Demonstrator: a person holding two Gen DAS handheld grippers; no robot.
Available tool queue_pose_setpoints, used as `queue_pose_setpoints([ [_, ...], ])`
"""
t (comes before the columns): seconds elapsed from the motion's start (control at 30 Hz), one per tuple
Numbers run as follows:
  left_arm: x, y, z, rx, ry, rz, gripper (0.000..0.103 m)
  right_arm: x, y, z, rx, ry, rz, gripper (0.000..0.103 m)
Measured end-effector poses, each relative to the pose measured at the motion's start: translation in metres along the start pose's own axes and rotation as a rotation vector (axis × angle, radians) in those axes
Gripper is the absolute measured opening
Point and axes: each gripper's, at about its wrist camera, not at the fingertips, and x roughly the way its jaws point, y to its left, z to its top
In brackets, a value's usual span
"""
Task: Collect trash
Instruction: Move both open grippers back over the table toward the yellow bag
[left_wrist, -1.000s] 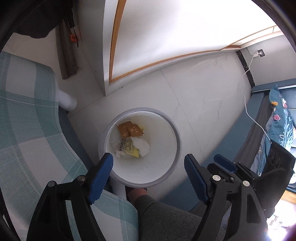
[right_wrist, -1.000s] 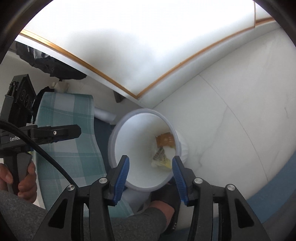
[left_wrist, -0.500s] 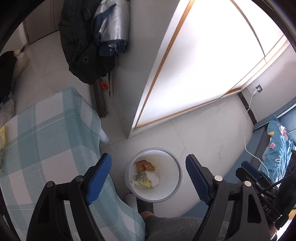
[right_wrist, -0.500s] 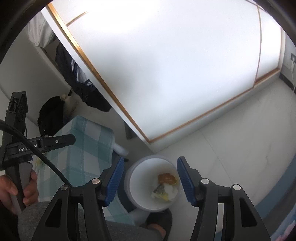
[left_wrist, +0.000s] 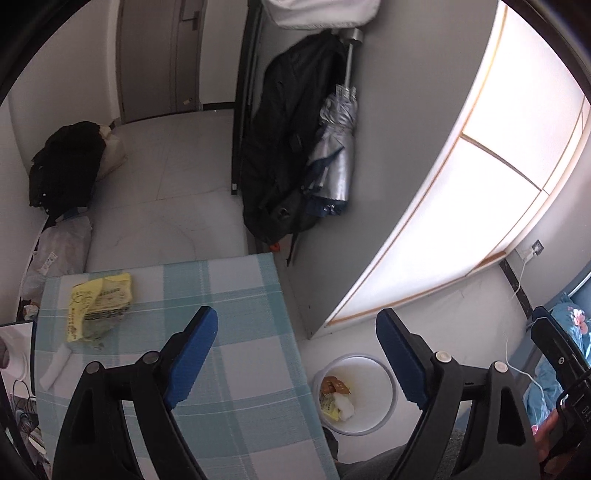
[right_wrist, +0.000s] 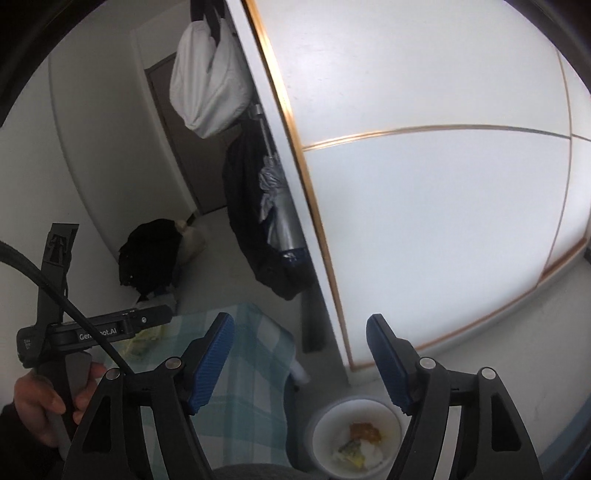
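A white round trash bin (left_wrist: 384, 373) stands on the floor right of the table and holds an orange wrapper (left_wrist: 334, 386), a yellow wrapper and a white wad. It also shows in the right wrist view (right_wrist: 325, 424). A crumpled yellow wrapper (left_wrist: 96, 306) lies on the checked tablecloth (left_wrist: 236, 369) at the far left, with a small white piece (left_wrist: 55, 367) near it. My left gripper (left_wrist: 295, 360) is open and empty, high above the table edge. My right gripper (right_wrist: 301, 365) is open and empty, high above the bin and table.
A black backpack (left_wrist: 280, 147) and a silver umbrella (left_wrist: 334, 155) hang against the grey wall. A black bag (left_wrist: 62, 166) and a plastic bag (left_wrist: 59, 251) lie on the floor at left. A white wardrobe door (left_wrist: 480, 184) stands right. A bed (left_wrist: 569, 332) is at far right.
Both grippers have risen and tilted up from over the bin. The table top with the yellow wrapper and the back of the room have come into view. Both stay open.
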Motion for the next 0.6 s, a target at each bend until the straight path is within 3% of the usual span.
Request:
queue_pose_setpoints([
  [0.23, -0.045, 0.067, 0.002, -0.094, -0.109, 0.099, 0.090, 0.012, 0.073, 0.004, -0.090, -0.063, 0.086, 0.084],
  [0.6, -0.064, 0.150, -0.011, -0.209, -0.165, 0.255, 0.090, 0.051, 0.172, -0.009, -0.185, -0.059, 0.220, 0.086],
])
